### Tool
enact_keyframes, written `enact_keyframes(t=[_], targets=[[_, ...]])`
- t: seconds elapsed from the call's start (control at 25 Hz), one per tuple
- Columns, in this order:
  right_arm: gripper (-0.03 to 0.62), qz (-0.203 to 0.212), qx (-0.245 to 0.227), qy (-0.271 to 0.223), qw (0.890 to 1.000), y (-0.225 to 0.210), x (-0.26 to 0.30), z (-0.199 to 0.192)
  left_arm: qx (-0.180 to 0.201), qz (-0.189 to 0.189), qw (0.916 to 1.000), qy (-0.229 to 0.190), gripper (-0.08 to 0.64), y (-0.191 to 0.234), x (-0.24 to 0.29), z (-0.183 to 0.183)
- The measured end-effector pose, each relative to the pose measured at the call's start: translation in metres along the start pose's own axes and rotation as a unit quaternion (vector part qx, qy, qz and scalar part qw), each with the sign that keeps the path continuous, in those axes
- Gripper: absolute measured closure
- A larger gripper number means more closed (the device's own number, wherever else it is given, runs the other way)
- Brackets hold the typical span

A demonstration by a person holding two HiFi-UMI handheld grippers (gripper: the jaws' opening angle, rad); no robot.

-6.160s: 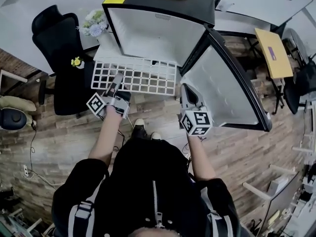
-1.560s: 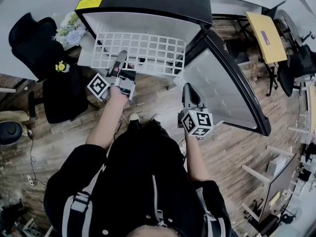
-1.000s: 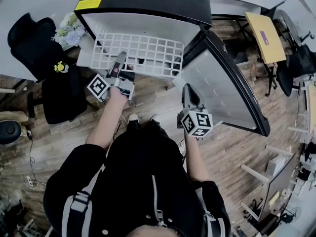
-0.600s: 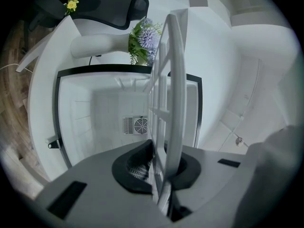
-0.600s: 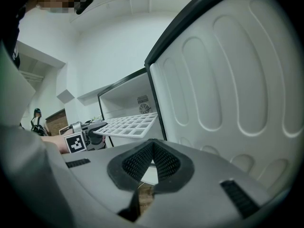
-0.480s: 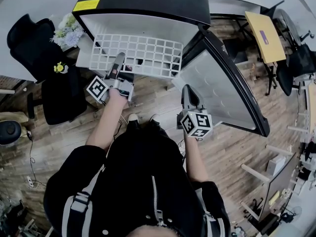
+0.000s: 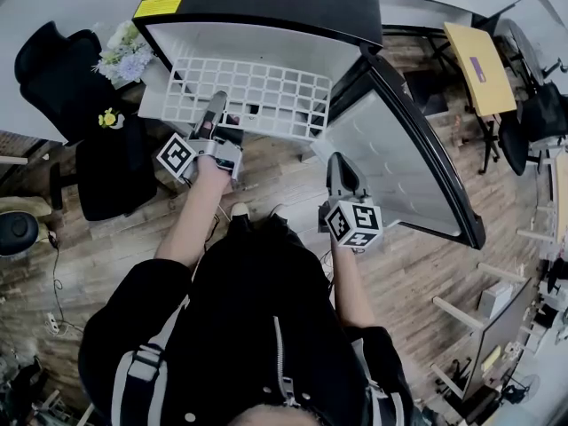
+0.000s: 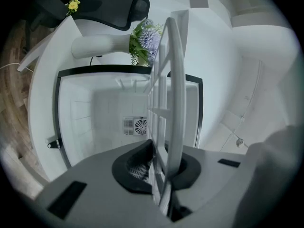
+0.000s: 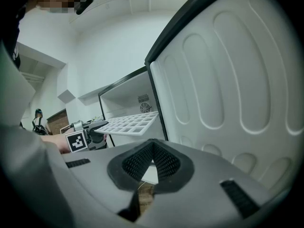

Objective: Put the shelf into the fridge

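Note:
The white wire shelf (image 7: 253, 96) is held level in front of the open fridge (image 7: 266, 11), its far edge at the white opening. My left gripper (image 7: 216, 106) is shut on the shelf's near edge, left of its middle. In the left gripper view the shelf (image 8: 168, 94) stands edge-on, pinched between the jaws of the left gripper (image 8: 164, 170), with the fridge's back wall and fan grille (image 8: 138, 126) behind it. My right gripper (image 7: 338, 161) hangs shut and empty beside the open door (image 7: 404, 162), right of the shelf. The right gripper (image 9: 151, 164) looks at the shelf (image 9: 130, 123) from the side.
The fridge door's ribbed inner panel (image 9: 232, 75) fills the right side, close to my right gripper. A black office chair (image 7: 84, 87) and a bunch of flowers (image 7: 124, 56) stand left of the fridge. A yellow table (image 7: 479, 56) is at the far right, on the wooden floor (image 7: 284, 185).
Since the earliest frame the shelf and my left gripper have come up to the fridge opening. Over the last second nothing has visibly moved.

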State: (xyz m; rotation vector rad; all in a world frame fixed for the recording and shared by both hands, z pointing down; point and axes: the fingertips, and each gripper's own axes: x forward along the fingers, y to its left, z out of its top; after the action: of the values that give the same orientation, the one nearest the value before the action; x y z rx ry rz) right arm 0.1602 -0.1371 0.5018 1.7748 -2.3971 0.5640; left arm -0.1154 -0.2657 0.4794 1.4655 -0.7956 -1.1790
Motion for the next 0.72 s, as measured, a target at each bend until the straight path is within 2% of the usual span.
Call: enact_keyframes(t=[0.2, 0.72], targets=[[0.588, -0.001, 0.001, 0.000, 1.000, -0.0022, 0.0001, -0.0004, -0.011, -0.001, 0.9999, -0.003, 0.523, 0.0010, -0.0021, 0.0003], [0.588, 0.005, 0.001, 0.002, 1.000, 0.0024, 0.0003, -0.0013, -0.004, 0.003, 1.0000, -0.005, 0.523, 0.0019, -0.0019, 0.0001]])
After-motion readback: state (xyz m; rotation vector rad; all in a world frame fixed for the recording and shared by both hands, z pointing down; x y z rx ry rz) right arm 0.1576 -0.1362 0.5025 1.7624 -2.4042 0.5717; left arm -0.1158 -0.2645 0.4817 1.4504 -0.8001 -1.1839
